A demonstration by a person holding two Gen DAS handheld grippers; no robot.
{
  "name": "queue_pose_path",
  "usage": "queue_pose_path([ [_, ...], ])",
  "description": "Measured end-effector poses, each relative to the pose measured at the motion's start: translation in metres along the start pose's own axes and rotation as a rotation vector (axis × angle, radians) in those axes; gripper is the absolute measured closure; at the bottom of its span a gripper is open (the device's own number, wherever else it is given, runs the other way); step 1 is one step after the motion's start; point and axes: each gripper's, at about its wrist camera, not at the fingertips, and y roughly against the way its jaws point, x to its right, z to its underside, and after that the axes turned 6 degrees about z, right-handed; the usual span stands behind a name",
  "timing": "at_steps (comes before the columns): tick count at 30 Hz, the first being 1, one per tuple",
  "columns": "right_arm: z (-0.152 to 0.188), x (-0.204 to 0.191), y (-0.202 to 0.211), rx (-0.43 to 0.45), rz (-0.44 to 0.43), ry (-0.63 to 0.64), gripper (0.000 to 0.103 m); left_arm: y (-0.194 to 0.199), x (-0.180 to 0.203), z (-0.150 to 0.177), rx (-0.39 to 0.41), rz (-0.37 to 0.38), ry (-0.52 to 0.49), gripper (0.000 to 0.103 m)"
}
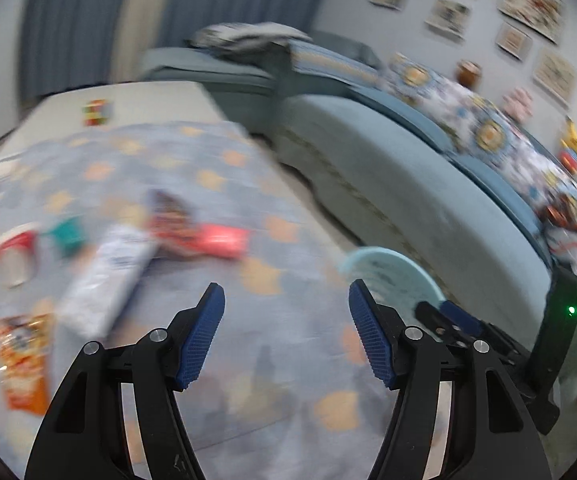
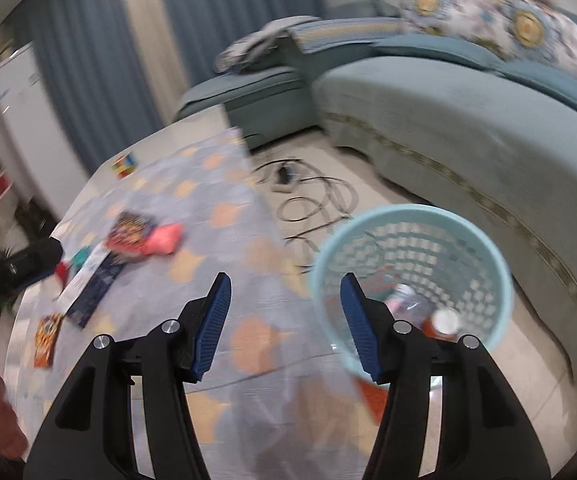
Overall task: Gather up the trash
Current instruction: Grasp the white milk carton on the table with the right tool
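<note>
Both views are motion-blurred. My left gripper is open and empty above the table cloth. Ahead-left of it lie a white pouch, a pink packet, a dark red wrapper, a red-rimmed cup and an orange snack bag. My right gripper is open and empty over the table's right edge. A light blue mesh bin stands on the floor to its right, holding a bottle and a can. The bin's rim shows in the left wrist view.
A blue-grey sofa with a patterned throw curves along the right. Black cables lie on the floor between table and sofa. A colourful cube sits at the table's far end. The other gripper's body is close on the right.
</note>
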Motion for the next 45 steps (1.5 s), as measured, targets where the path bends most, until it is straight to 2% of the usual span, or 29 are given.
queue_pose_path([
  [4, 0.001, -0.048, -0.008, -0.013, -0.055, 0.099, 0.05, 0.042, -0.069, 0.01, 0.046, -0.126, 0.117, 0.04],
  [9, 0.0, -0.099, -0.026, -0.055, -0.129, 0.18, 0.05, 0.074, -0.141, 0.026, 0.061, -0.264, 0.232, 0.04],
  [12, -0.005, -0.129, -0.038, -0.095, -0.19, 0.186, 0.047, 0.078, -0.174, 0.036, 0.022, -0.295, 0.284, 0.04],
  [14, -0.01, -0.151, -0.048, -0.121, -0.221, 0.172, 0.039, 0.078, -0.187, 0.045, 0.004, -0.292, 0.306, 0.04],
  [16, -0.013, -0.17, -0.059, -0.142, -0.23, 0.157, 0.032, 0.076, -0.199, 0.055, -0.013, -0.257, 0.337, 0.039],
  [19, -0.016, -0.199, -0.076, -0.196, -0.25, 0.14, 0.029, 0.071, -0.204, 0.066, -0.02, -0.225, 0.357, 0.038],
  [21, -0.017, -0.219, -0.09, -0.245, -0.264, 0.118, 0.025, 0.067, -0.204, 0.07, -0.023, -0.208, 0.342, 0.032],
  [24, -0.017, -0.239, -0.114, -0.305, -0.237, 0.071, 0.02, 0.056, -0.203, 0.075, -0.044, -0.215, 0.318, 0.029],
  [28, -0.011, -0.249, -0.145, -0.412, -0.208, 0.01, 0.019, 0.045, -0.203, 0.083, -0.077, -0.255, 0.286, 0.029],
  [30, -0.007, -0.253, -0.153, -0.442, -0.196, -0.01, 0.019, 0.044, -0.202, 0.084, -0.074, -0.259, 0.27, 0.025],
  [35, -0.005, -0.27, -0.155, -0.428, -0.14, 0.049, 0.019, 0.036, -0.191, 0.084, -0.095, -0.305, 0.206, 0.02],
  [40, 0.002, -0.281, -0.158, -0.424, -0.125, 0.133, 0.02, 0.031, -0.186, 0.083, -0.118, -0.364, 0.175, 0.026],
  [42, 0.002, -0.28, -0.154, -0.416, -0.14, 0.151, 0.028, 0.031, -0.184, 0.083, -0.13, -0.402, 0.158, 0.035],
  [43, 0.002, -0.279, -0.151, -0.412, -0.141, 0.164, 0.03, 0.031, -0.184, 0.083, -0.133, -0.411, 0.155, 0.035],
  [45, 0.001, -0.278, -0.142, -0.386, -0.137, 0.205, 0.041, 0.034, -0.186, 0.082, -0.126, -0.401, 0.172, 0.037],
])
